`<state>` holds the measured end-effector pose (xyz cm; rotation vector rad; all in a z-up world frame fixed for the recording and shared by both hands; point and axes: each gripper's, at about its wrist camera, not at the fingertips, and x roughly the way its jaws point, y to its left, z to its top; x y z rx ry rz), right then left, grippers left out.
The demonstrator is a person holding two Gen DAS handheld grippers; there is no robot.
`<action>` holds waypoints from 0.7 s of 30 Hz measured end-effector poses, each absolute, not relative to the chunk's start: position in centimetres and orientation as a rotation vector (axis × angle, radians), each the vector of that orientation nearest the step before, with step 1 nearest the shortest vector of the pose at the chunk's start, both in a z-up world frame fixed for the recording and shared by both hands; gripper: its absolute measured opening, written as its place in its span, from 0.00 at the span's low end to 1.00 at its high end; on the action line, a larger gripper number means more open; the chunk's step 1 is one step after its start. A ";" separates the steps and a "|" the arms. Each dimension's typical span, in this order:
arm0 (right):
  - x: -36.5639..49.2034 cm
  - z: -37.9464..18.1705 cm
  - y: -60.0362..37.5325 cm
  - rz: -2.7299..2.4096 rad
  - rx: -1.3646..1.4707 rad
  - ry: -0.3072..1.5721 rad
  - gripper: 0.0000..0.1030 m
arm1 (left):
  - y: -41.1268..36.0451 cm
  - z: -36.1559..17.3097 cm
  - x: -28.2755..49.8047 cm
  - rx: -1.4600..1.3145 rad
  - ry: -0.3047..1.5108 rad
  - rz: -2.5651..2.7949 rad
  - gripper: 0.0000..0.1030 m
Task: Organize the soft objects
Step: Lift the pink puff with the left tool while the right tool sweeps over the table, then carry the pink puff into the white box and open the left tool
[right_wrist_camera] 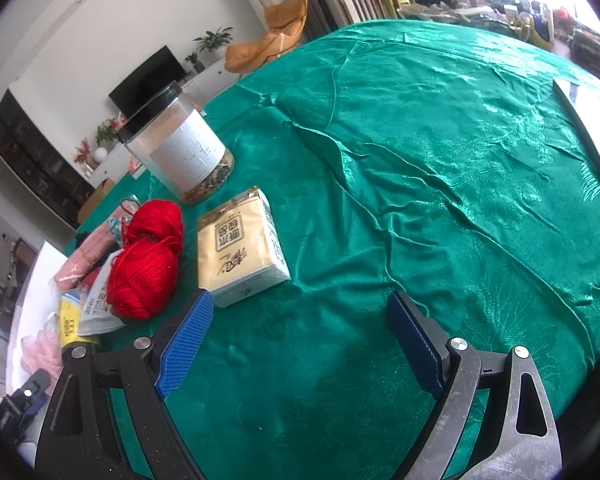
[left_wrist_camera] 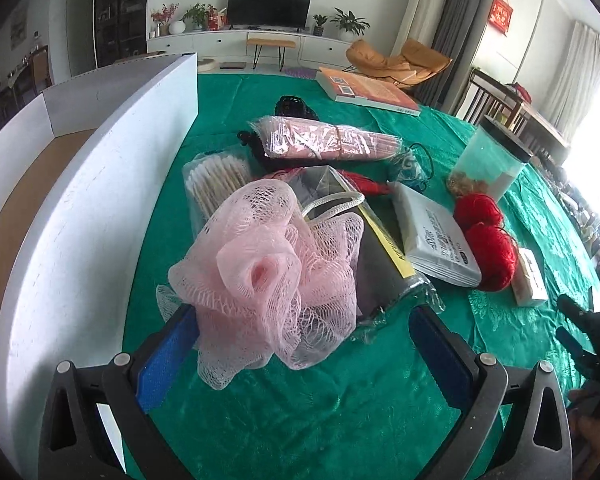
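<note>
1. Two grippers, left (left_wrist_camera: 300, 344) and right (right_wrist_camera: 300, 340), both spread apart, gripping nothing.
2. Pink loofah (left_wrist_camera: 268, 264) lies just right of the white box (left_wrist_camera: 80, 208).
3. Yellow strip (right_wrist_camera: 69, 326) beyond the loofah reads "KEBEO", uncertainly.
4. Red yarn (right_wrist_camera: 144, 276) lies farther right, touching the tissue pack (right_wrist_camera: 240, 248).

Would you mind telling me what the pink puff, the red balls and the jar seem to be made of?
The pink puff looks like gathered nylon or plastic mesh: open netting, slightly translucent, ruffled. The red balls look like matte wound yarn, with visible strands, possibly wool or acrylic. The jar appears to be clear plastic, perhaps glass, with a black lid and a white paper label.
</note>
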<state>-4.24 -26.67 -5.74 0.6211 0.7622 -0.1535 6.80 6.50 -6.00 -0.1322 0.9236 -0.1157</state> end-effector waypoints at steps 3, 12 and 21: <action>-3.5 -4.6 -26.2 -0.093 0.589 0.751 0.88 | 7.0 -6.4 7.8 -0.149 0.936 -0.109 0.97; 5.6 -4.6 -23.3 -0.041 0.210 1.081 0.52 | 10.3 -4.9 7.7 -0.278 0.927 -0.155 0.32; 6.9 4.5 -28.6 -0.134 0.229 0.899 0.52 | 14.3 2.2 5.3 -0.402 0.765 -0.241 0.32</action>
